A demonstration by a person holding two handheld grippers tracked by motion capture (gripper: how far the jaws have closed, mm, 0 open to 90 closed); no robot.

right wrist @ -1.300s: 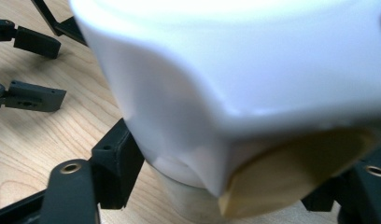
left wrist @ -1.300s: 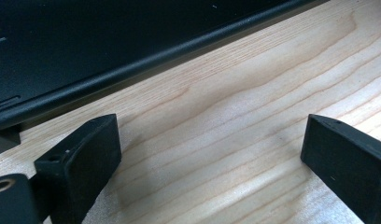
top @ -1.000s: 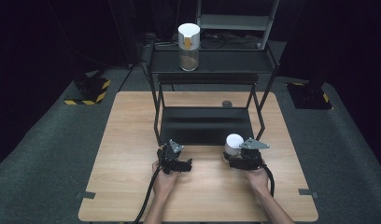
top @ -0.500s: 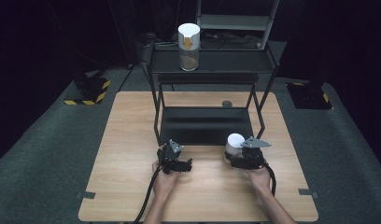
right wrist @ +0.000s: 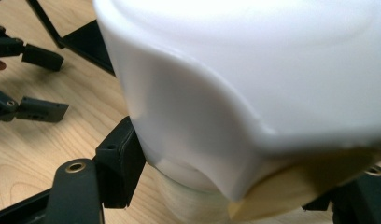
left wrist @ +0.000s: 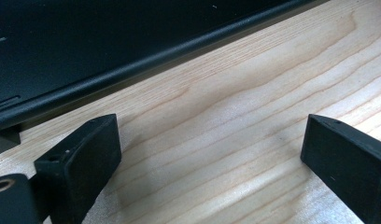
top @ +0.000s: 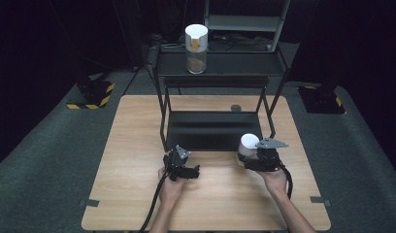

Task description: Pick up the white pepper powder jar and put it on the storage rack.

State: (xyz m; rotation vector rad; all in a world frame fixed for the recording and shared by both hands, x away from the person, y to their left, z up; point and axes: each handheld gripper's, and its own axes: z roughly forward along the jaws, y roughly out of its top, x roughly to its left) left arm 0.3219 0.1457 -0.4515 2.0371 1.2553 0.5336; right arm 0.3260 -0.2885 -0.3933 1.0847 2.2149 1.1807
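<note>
You held the right tongs (top: 248, 156) in the lower right of the high view, clamped on a white-lidded jar (top: 248, 143) just in front of the black rack's (top: 213, 80) lower shelf. In the right gripper view that jar's white lid (right wrist: 254, 70) took up most of the frame, with one jaw pressed against its lower left side and the other at the lower right edge, behind a tan tab.

Your left tongs (top: 192, 172) sat low and left of centre on the desk (top: 138, 126), jaws wide apart with nothing between them; the left gripper view showed bare wood between them.

A second white-lidded jar (top: 196, 48) stood upright on the rack's top shelf, upper centre.
</note>
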